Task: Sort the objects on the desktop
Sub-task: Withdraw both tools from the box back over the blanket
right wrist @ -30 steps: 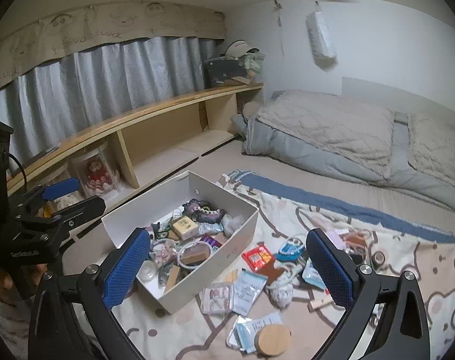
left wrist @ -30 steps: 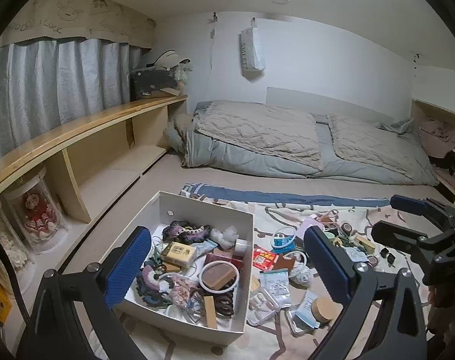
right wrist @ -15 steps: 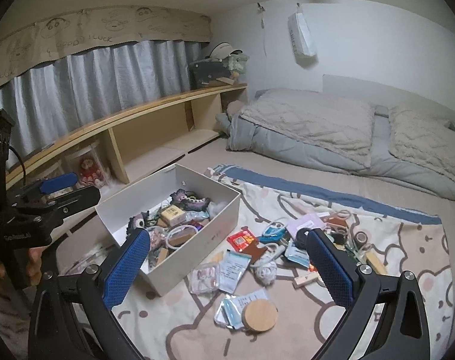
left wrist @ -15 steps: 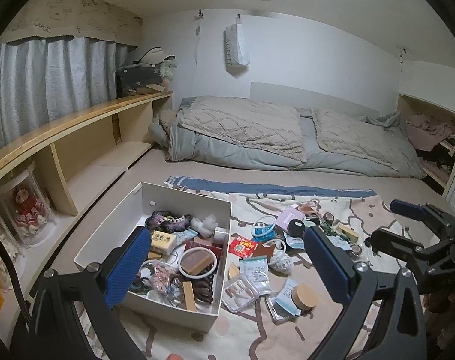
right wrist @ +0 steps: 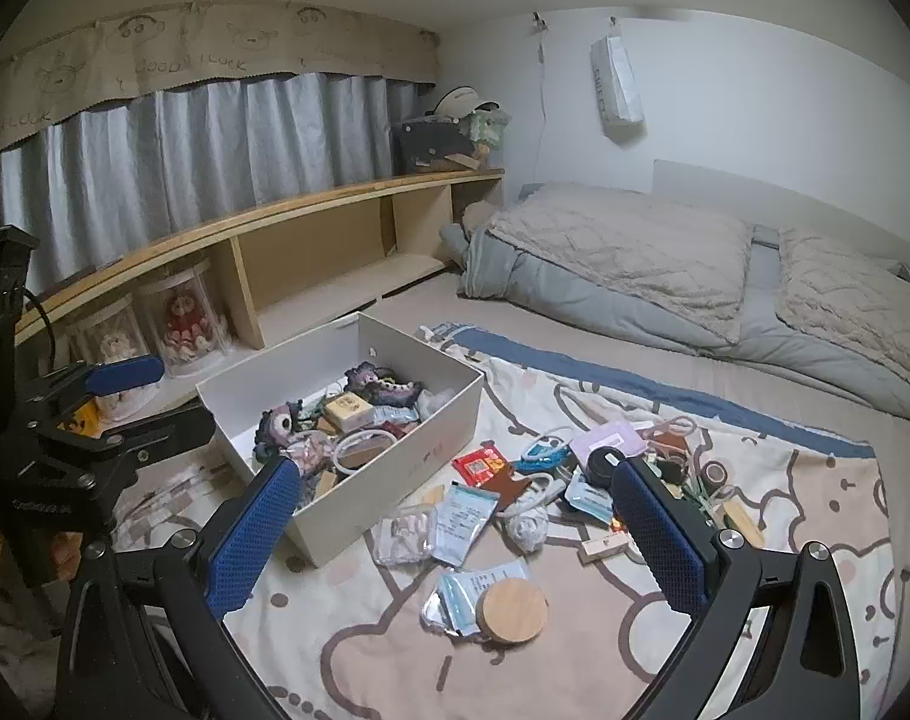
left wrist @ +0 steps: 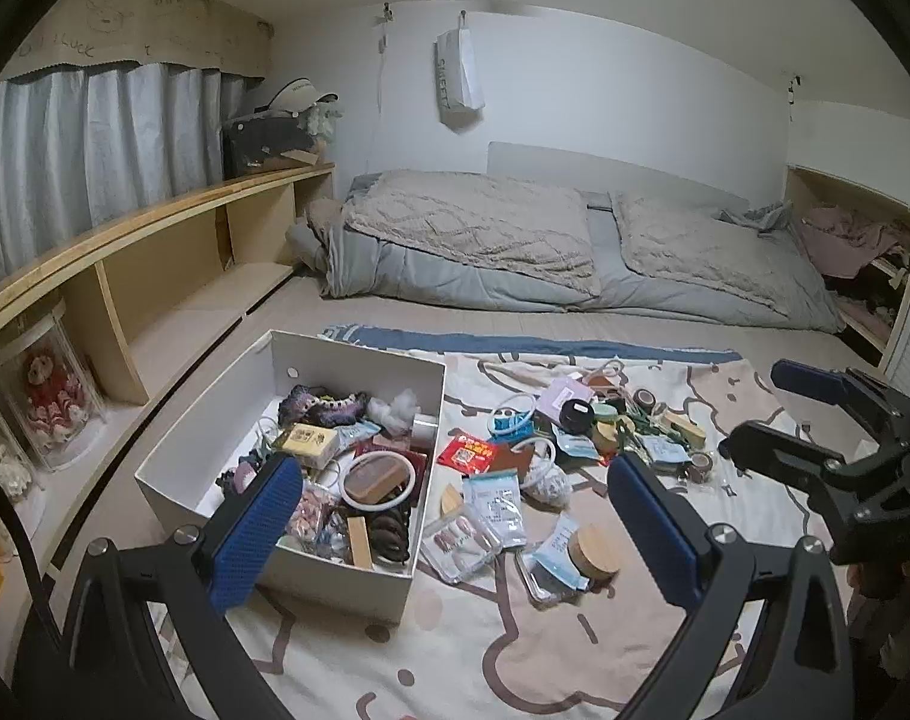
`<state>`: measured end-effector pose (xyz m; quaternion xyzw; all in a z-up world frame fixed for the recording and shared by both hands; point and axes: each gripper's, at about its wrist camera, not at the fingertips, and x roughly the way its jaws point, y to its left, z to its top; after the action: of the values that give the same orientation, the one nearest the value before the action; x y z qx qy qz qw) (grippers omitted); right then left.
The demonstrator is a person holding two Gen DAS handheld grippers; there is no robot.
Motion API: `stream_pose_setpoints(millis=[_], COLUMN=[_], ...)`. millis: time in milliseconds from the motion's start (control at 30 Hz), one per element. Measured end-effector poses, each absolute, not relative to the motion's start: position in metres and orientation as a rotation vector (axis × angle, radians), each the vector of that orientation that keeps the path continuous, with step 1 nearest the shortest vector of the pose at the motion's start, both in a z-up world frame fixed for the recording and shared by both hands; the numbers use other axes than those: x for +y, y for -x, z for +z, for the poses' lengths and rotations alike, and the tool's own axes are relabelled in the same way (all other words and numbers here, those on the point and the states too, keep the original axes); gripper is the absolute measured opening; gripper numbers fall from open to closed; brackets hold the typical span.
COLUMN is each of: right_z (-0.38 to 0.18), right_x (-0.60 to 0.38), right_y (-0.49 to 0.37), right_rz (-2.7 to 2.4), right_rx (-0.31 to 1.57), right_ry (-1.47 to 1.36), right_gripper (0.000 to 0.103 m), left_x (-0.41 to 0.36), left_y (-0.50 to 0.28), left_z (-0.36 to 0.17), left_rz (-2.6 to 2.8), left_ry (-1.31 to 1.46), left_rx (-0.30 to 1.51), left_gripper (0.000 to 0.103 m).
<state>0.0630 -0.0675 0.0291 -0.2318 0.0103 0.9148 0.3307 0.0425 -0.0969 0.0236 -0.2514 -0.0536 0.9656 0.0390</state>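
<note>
The left gripper (left wrist: 455, 528) hangs with its blue-padded fingers (left wrist: 257, 531) spread wide, holding nothing; at 9 o'clock of centre sits an open white cardboard box (left wrist: 359, 360) crowded with small items; at 3 o'clock loose packets and a round wooden-lidded jar (left wrist: 596, 549) lie on a cartoon-print blanket (left wrist: 515, 648); the right gripper (left wrist: 815, 420) shows at the 3 o'clock edge, parted; grey quilted bedding (left wrist: 485, 240) lies at 12 o'clock.

A bedroom in a home: rumpled grey and beige quilts (left wrist: 473, 252) lie on a low mattress against a white wall, grey curtains (right wrist: 215, 144) hang above a long wooden shelf unit (right wrist: 311, 240) holding dolls in clear cases (right wrist: 182, 318), and a cartoon-print blanket (left wrist: 515, 648) covers the floor.
</note>
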Motion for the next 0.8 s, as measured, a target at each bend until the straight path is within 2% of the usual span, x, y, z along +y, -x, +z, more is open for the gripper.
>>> stream_pose_setpoints(millis=[800], right_z=[0.018], right_x=[-0.061], right_y=[-0.066], right_rz=[2.369], right_rx=[0.052], right_ry=[0.658], right_gripper=[0.103], left_x=[-0.094], left_y=[-0.045], left_z=[0.017], left_rz=[2.934], left_ry=[0.799], left_rx=[-0.138], left_gripper=[0.102])
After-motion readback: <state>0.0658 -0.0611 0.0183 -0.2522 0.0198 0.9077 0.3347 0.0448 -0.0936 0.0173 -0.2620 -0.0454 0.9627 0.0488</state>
